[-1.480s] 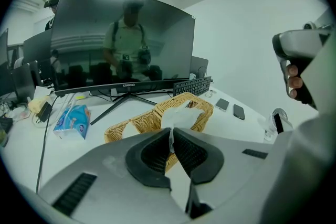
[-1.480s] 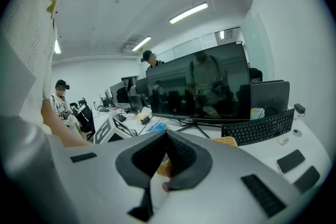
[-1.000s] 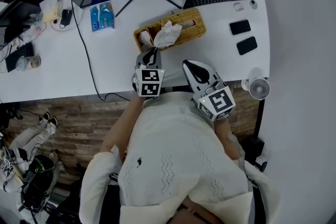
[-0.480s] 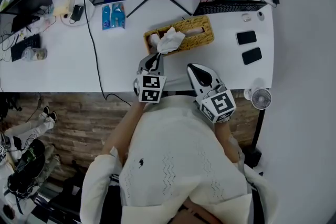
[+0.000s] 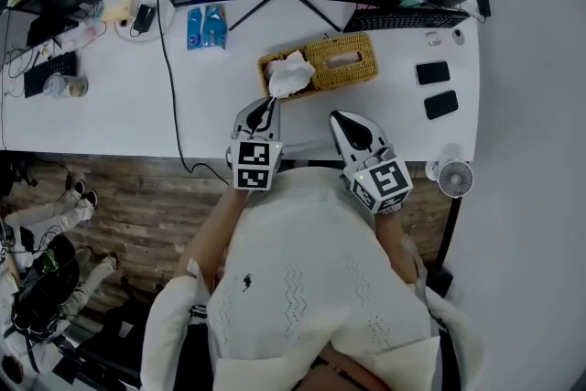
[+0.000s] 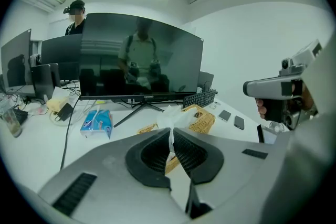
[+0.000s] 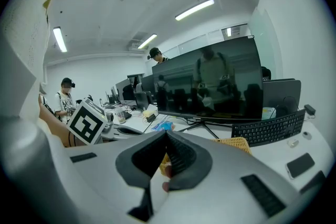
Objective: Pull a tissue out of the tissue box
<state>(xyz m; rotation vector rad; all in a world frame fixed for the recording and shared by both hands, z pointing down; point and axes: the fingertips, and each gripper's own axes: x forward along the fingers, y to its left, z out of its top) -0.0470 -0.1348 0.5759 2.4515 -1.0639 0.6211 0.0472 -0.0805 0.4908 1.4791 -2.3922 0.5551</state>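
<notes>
A woven wicker tissue box lies on the white desk, in front of the monitor. A crumpled white tissue sticks out over the box's left end and trails toward me. My left gripper is just in front of the box, shut on the tissue's near end. In the left gripper view a thin strip of tissue is pinched between the jaws, and the box lies beyond them. My right gripper hovers to the right over the desk's front edge. Its jaws meet at the tips and hold nothing.
A black keyboard and two dark phones lie at the desk's right. A blue packet lies at the back left, beside a black cable. A small fan stands off the right front corner.
My left gripper has drawn back from the box toward me with the tissue in its jaws. The right gripper has stayed in place.
</notes>
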